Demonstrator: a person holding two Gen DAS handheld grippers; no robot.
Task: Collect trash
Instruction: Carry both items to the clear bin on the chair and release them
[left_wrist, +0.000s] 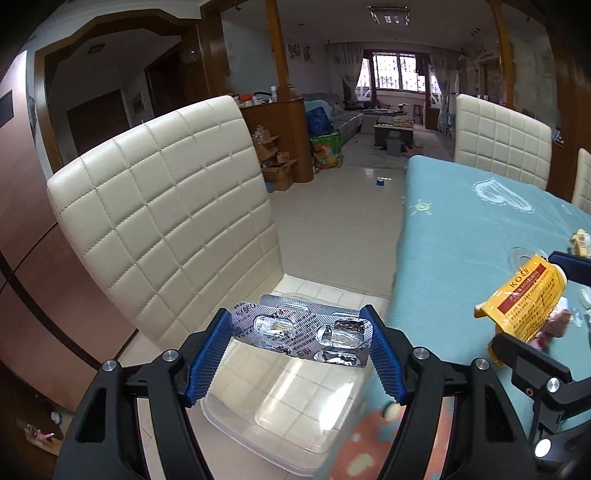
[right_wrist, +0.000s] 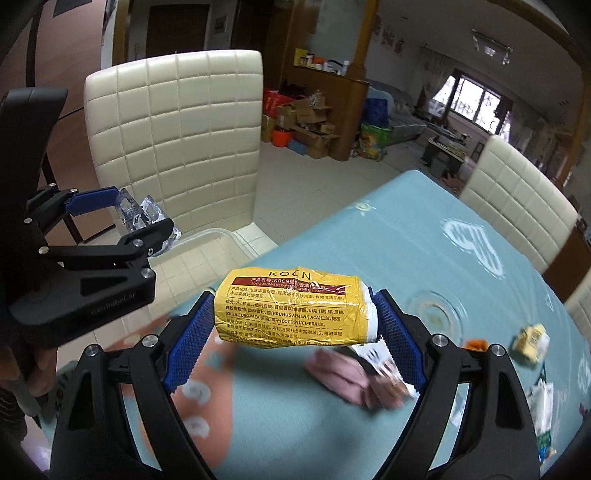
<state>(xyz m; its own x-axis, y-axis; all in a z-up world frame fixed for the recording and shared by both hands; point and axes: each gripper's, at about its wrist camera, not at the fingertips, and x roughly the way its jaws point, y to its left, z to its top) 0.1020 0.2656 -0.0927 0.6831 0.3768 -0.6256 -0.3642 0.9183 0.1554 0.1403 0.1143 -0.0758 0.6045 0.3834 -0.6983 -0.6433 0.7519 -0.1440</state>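
Trash: silver foil blister pack pinched in my left gripper above clear plastic tub for dropping; yellow crumpled soap wrapper clamped in right gripper, tub at ten o'clock.

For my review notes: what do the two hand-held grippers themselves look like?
Both match: the left hand-held gripper and right hand-held gripper have black angular frames with silver round bolts and blue textured finger pads. Faint embossed lettering marks the left body. No cables or sleeves show.
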